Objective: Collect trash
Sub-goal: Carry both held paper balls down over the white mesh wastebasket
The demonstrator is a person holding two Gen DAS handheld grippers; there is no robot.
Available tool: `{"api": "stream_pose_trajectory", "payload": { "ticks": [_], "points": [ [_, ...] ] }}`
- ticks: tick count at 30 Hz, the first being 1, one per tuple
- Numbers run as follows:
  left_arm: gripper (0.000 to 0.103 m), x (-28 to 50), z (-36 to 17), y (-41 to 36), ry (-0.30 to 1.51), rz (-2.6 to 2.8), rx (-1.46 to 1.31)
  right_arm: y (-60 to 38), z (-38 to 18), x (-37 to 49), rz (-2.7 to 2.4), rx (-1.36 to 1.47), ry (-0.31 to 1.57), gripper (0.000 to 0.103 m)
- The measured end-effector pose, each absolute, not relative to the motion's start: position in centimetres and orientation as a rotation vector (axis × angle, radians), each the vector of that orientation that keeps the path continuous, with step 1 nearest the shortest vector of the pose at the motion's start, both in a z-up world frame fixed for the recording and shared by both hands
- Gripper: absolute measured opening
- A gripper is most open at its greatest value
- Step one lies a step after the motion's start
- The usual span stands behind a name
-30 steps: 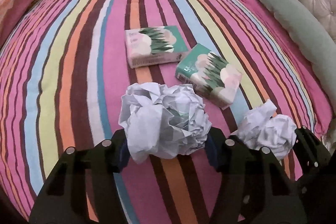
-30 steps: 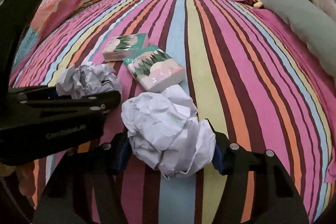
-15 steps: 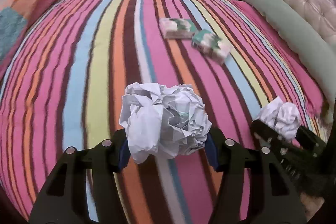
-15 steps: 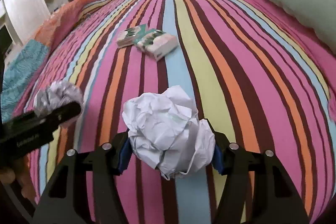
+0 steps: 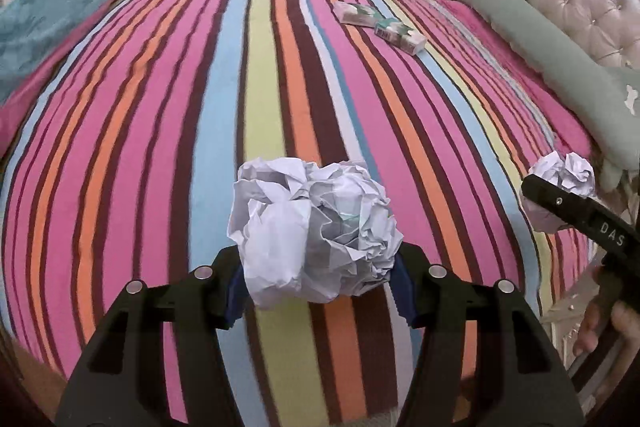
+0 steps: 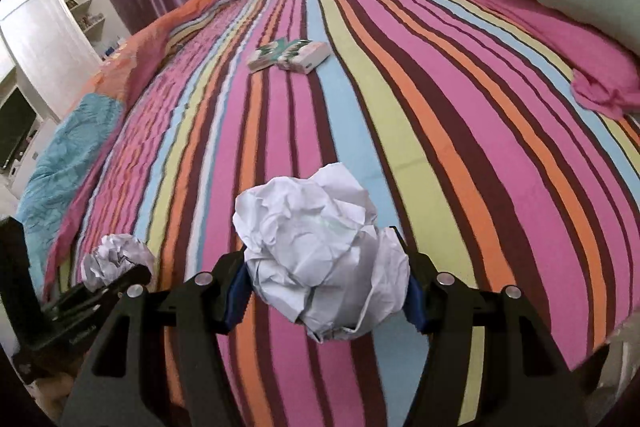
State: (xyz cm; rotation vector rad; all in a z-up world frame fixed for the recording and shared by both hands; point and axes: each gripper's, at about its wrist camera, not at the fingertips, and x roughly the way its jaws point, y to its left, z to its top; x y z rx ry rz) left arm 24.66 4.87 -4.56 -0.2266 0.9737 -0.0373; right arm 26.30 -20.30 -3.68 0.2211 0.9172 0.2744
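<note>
Two paper balls (image 5: 314, 233) (image 6: 324, 255) (one per claw (image 5: 318, 283) (image 6: 322, 301)), two tissue packs (image 5: 378, 21).

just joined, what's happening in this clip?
Trash pickup off a bed. The left gripper is shut on a crumpled paper ball, and the right gripper is shut on a second paper ball. Both balls are held clear of the striped bedspread. Two tissue packs lie side by side further up the bed, untouched. No bin shows in either view.
</note>
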Motion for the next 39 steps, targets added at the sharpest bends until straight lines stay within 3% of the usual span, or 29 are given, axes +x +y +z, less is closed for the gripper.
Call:
{"api": "stream_pose_trajectory", "payload": {
  "ticks": [9, 21, 39],
  "points": [
    [0.057, 15.8, -4.3, 5.4, 0.921, -0.028, -0.186, -20.0, -3.8, 20.0, 0.328, 0.258, 0.896, 0.058],
    [0.057, 8.2, -8.8, 4.4, 1.024, -0.035, -0.228, -20.1, -5.1, 15.0, 0.276, 0.278, 0.916, 0.058],
    [0.057, 5.5, -16.0, 1.3, 1.282, -0.074, -0.300, -17.9, -14.8, 12.1, 0.221, 0.319, 1.267, 0.058]
  ]
}}
